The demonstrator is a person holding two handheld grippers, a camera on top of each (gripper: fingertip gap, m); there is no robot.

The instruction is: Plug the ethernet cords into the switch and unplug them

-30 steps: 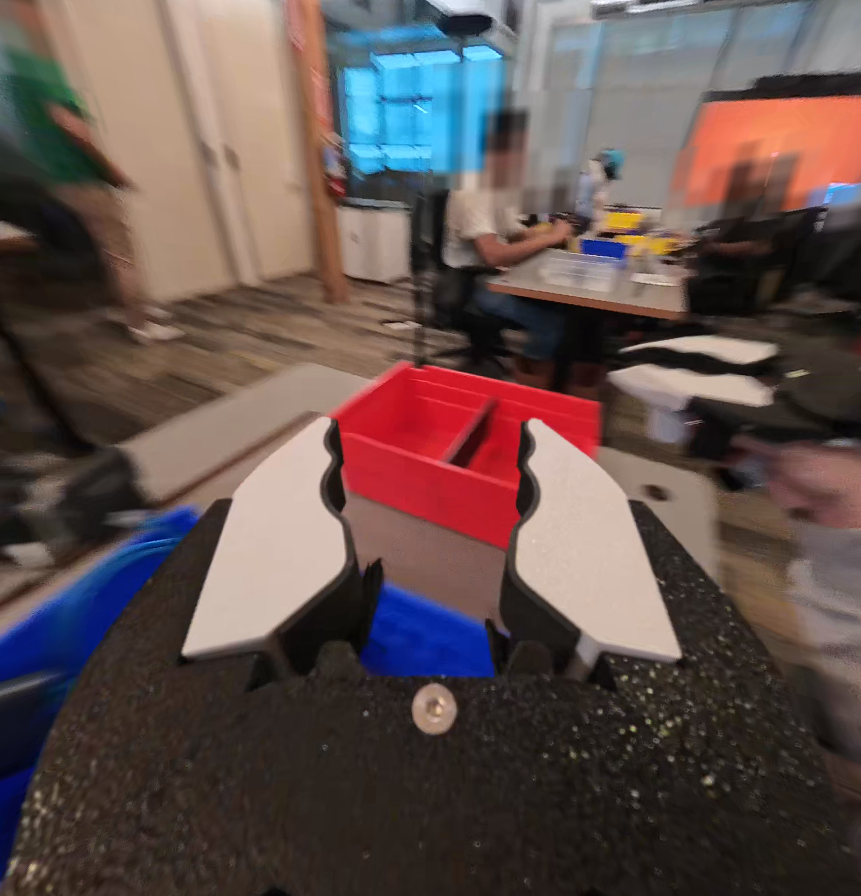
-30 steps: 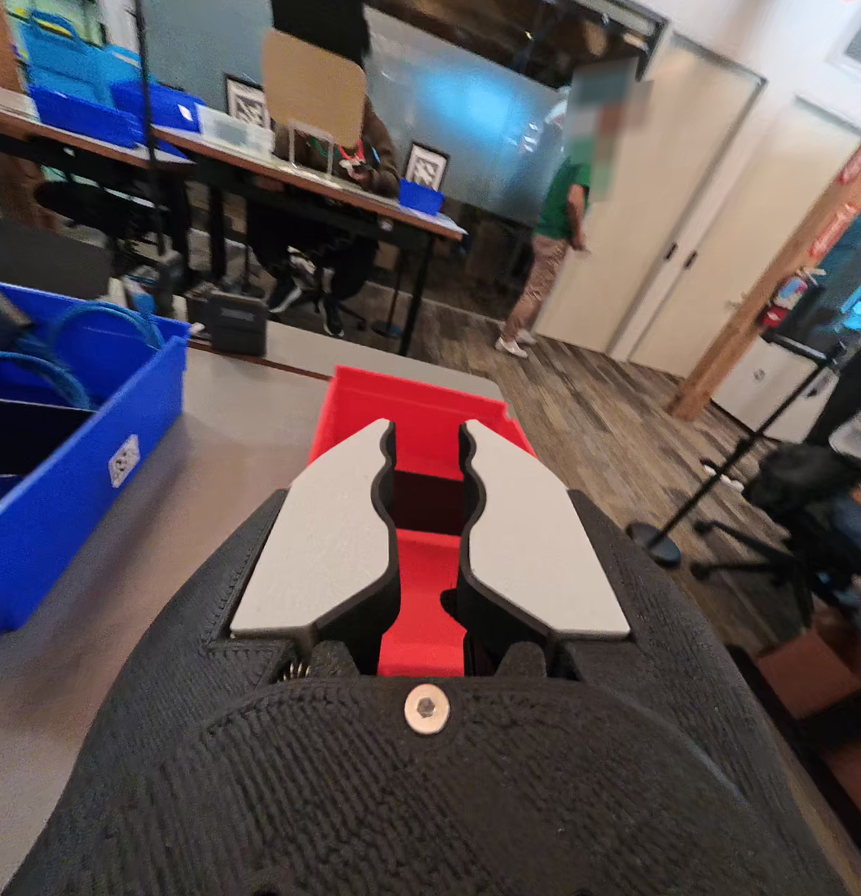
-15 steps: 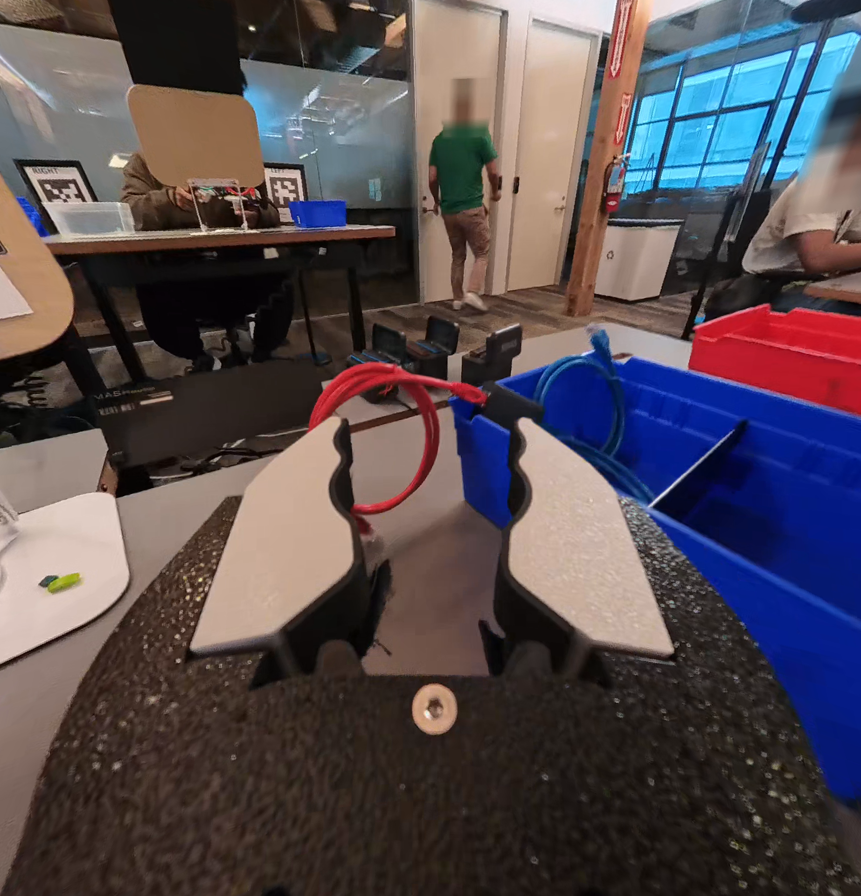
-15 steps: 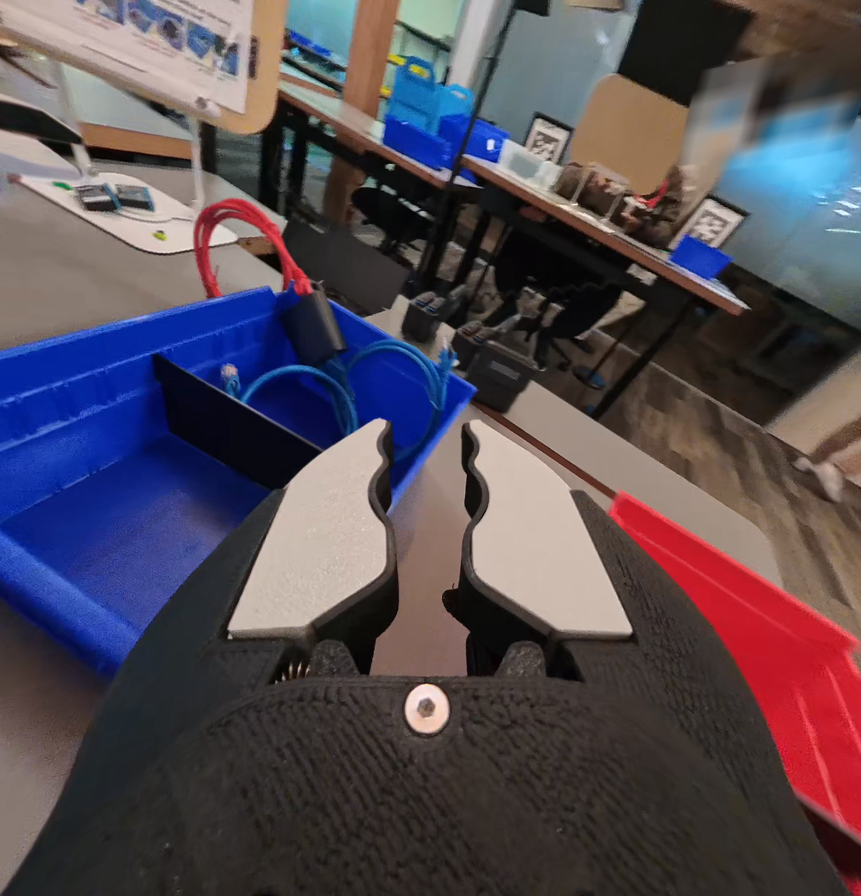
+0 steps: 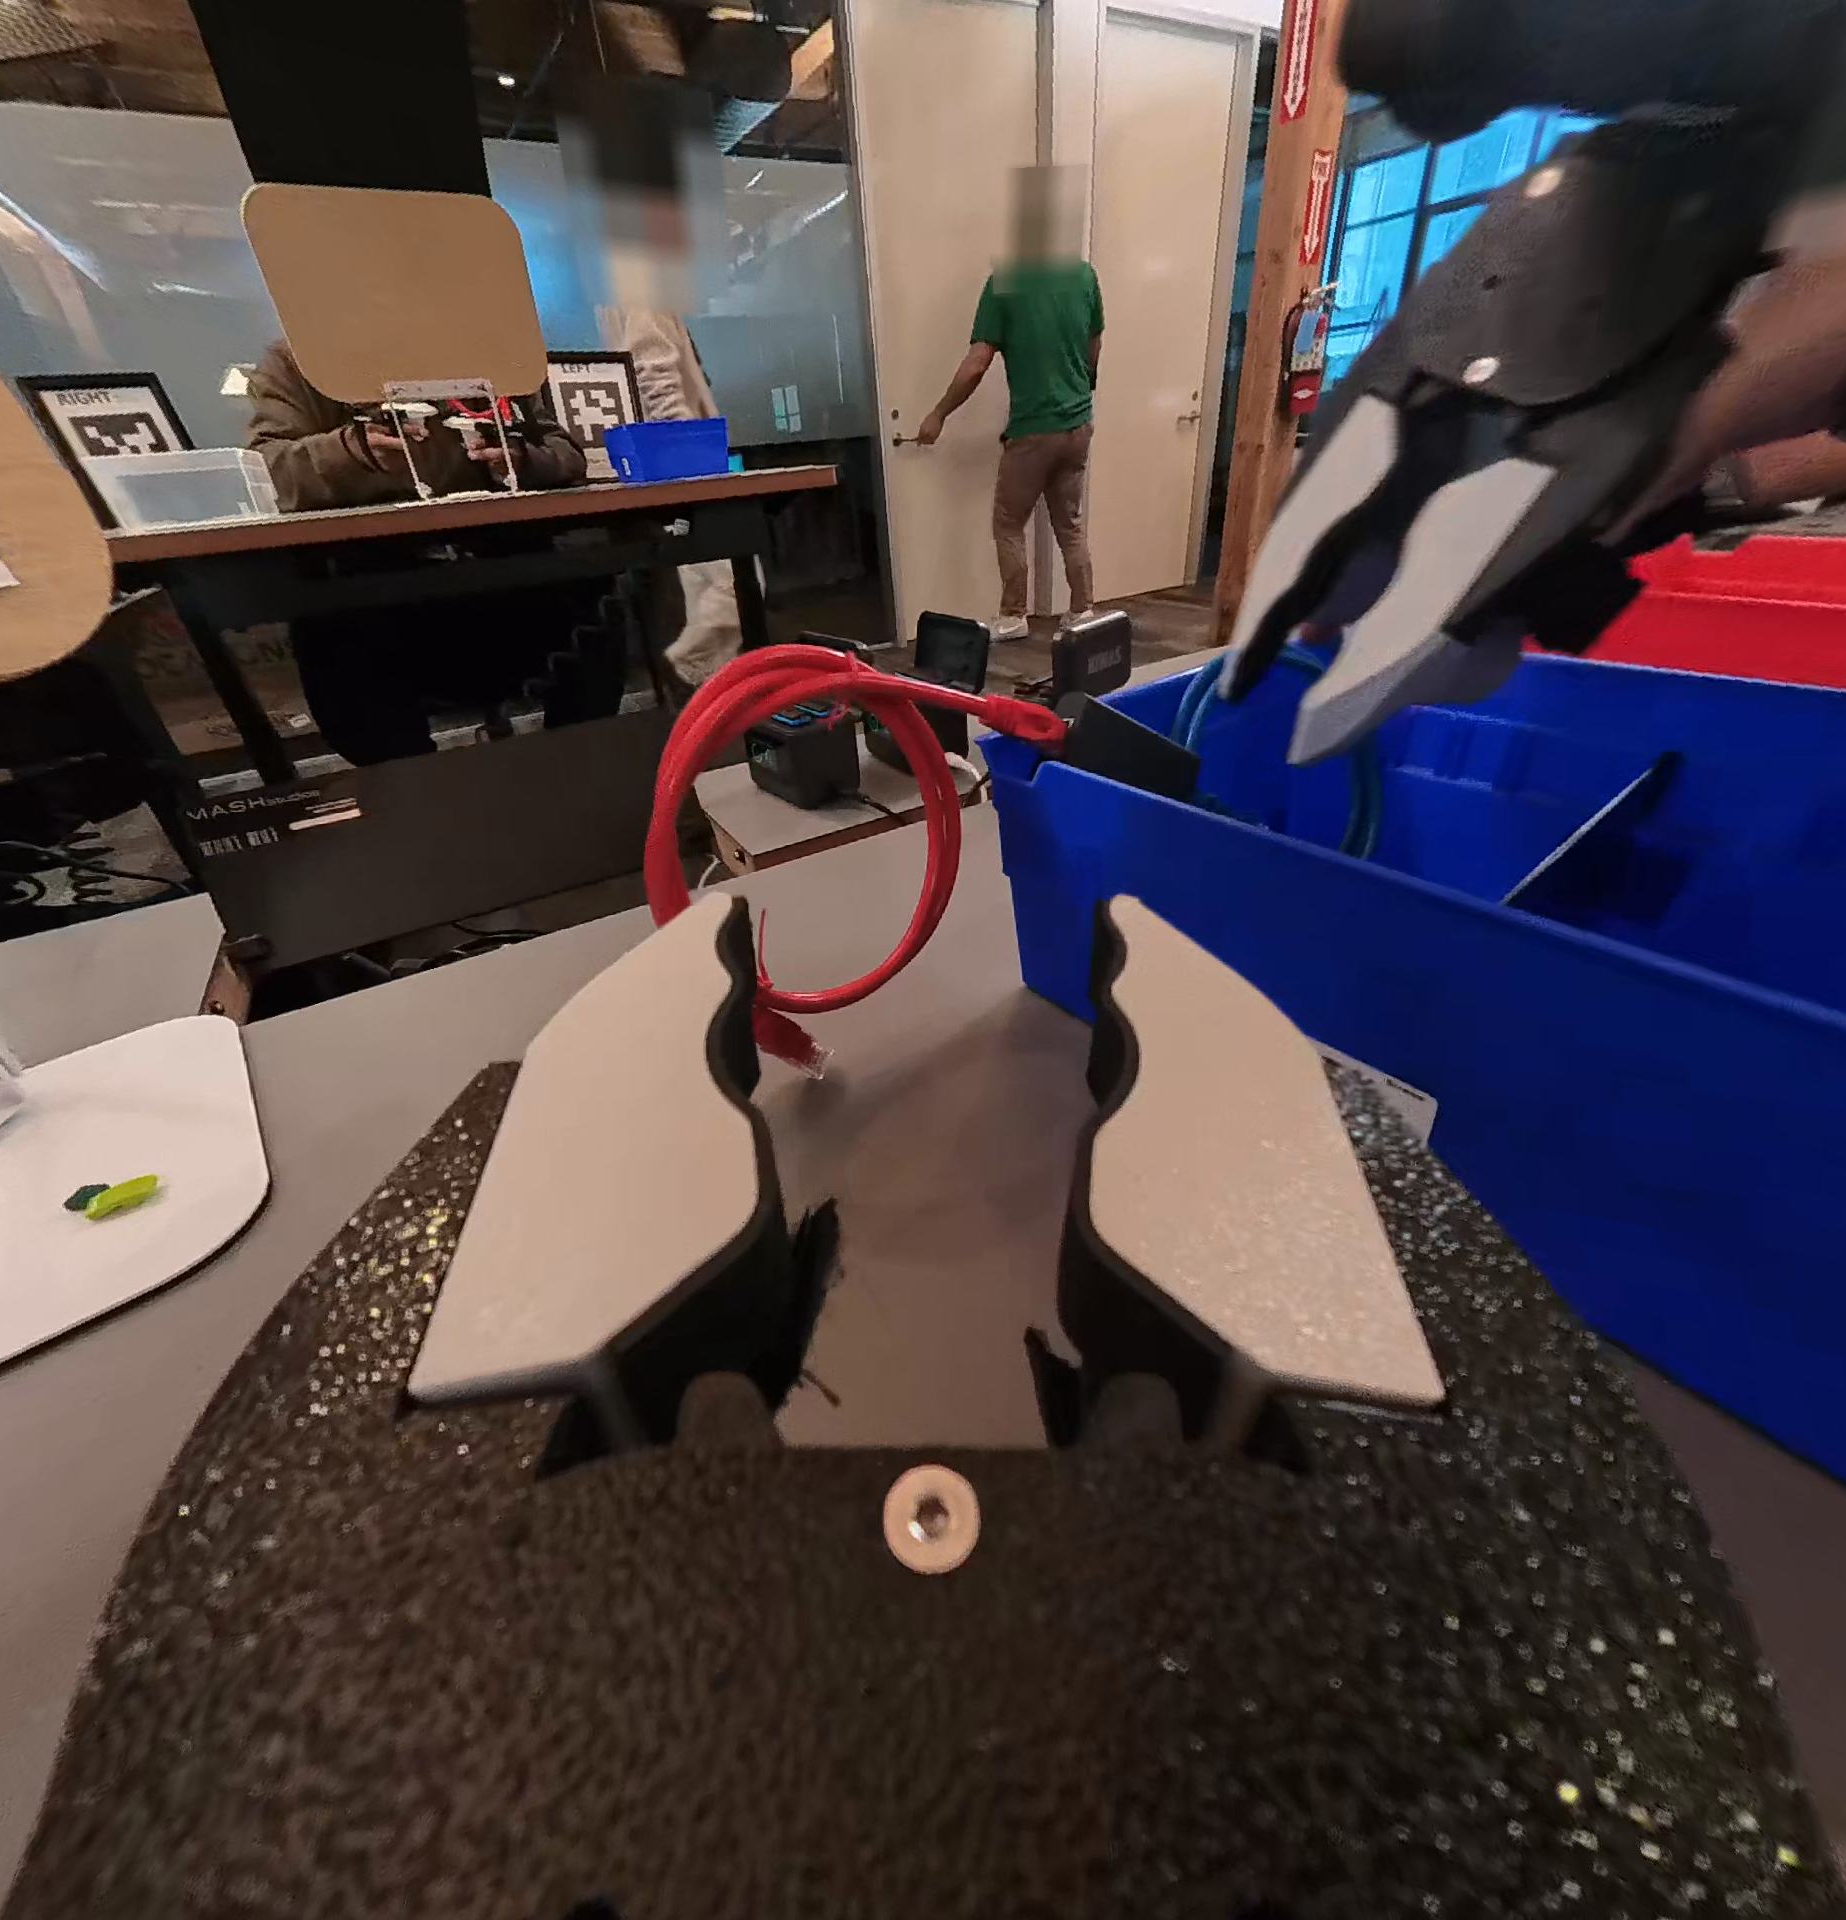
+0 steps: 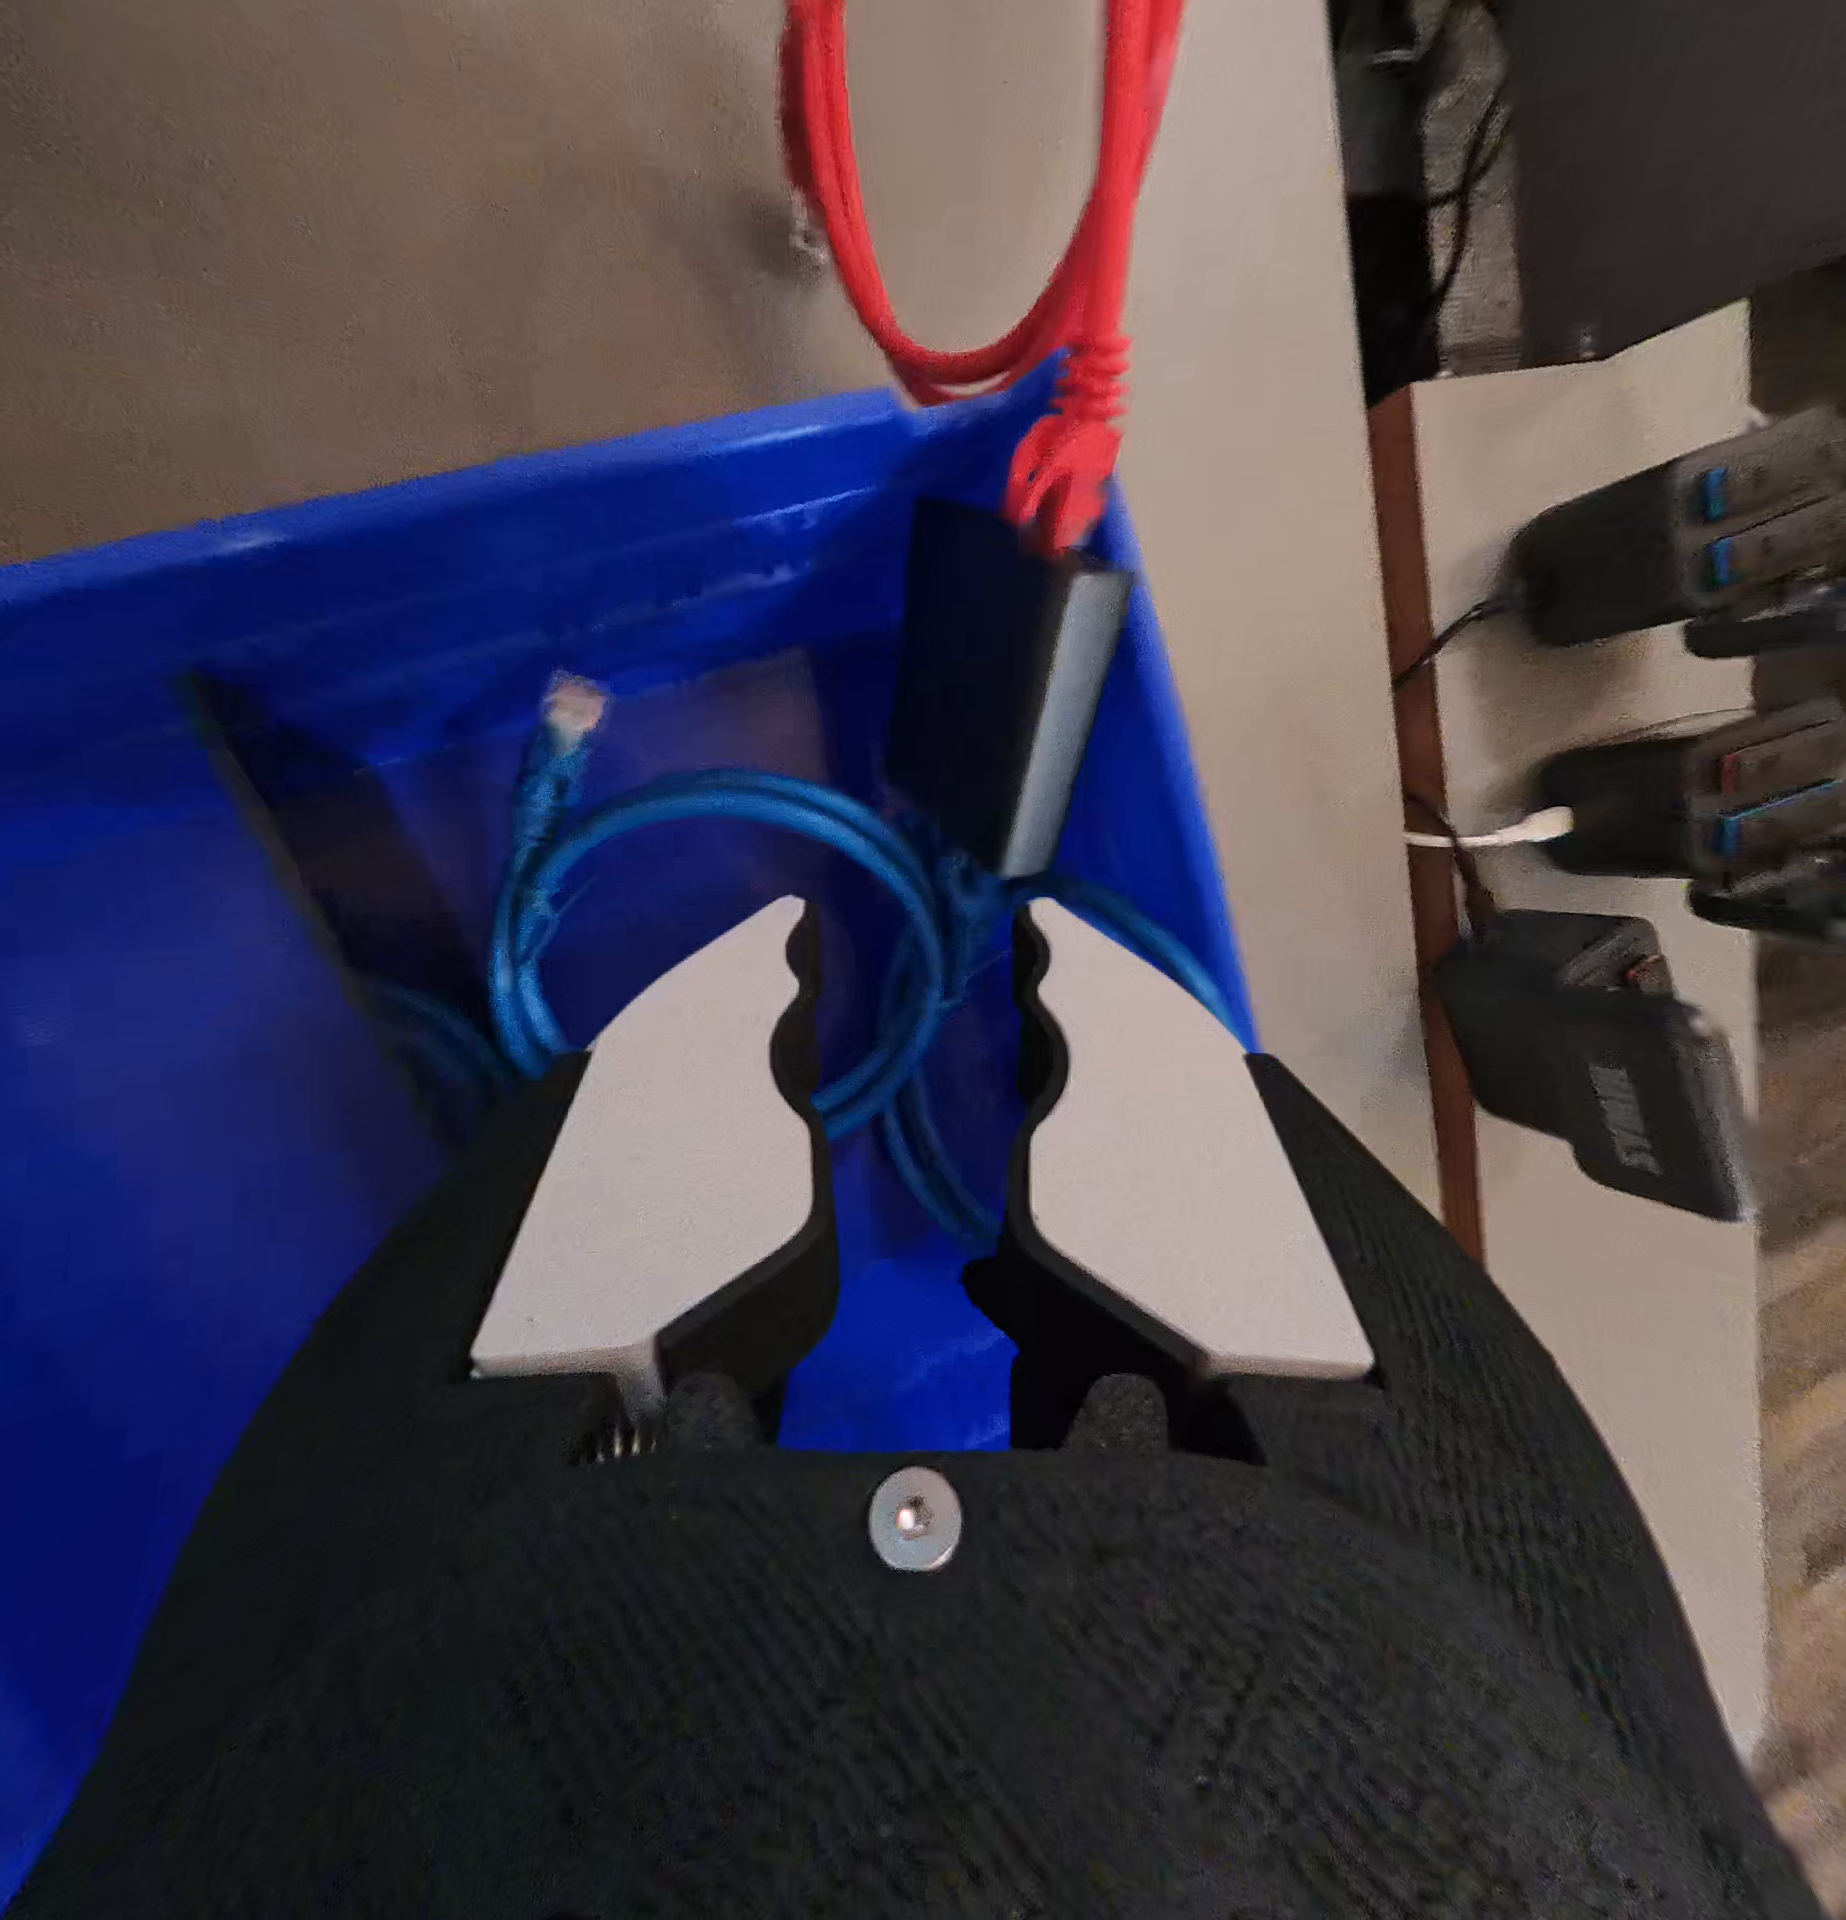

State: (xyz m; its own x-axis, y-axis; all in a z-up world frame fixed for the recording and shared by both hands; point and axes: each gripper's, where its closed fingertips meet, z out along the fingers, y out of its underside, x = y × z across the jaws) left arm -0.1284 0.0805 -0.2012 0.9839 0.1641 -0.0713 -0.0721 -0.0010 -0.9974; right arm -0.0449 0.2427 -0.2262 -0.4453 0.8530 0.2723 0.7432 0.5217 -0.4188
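The red cable [image 5: 794, 831] loops upright over the blue bin's [image 5: 1418, 1039] near-left corner. The left gripper [image 5: 914, 925] gapes empty before it; the right gripper [image 6: 914, 914], parted, hovers over blue cable [image 6: 711, 821] inside.

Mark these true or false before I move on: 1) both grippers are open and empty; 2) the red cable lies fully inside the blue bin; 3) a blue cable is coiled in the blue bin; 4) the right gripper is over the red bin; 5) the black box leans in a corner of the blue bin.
1) True: the left gripper and right gripper are both open, holding nothing.
2) False: the red cable loops outside the blue bin, over the table; only one end reaches the bin's corner.
3) True: the blue cable is coiled inside.
4) False: it hangs over the blue bin; the red bin stands behind.
5) True: the black box leans there.
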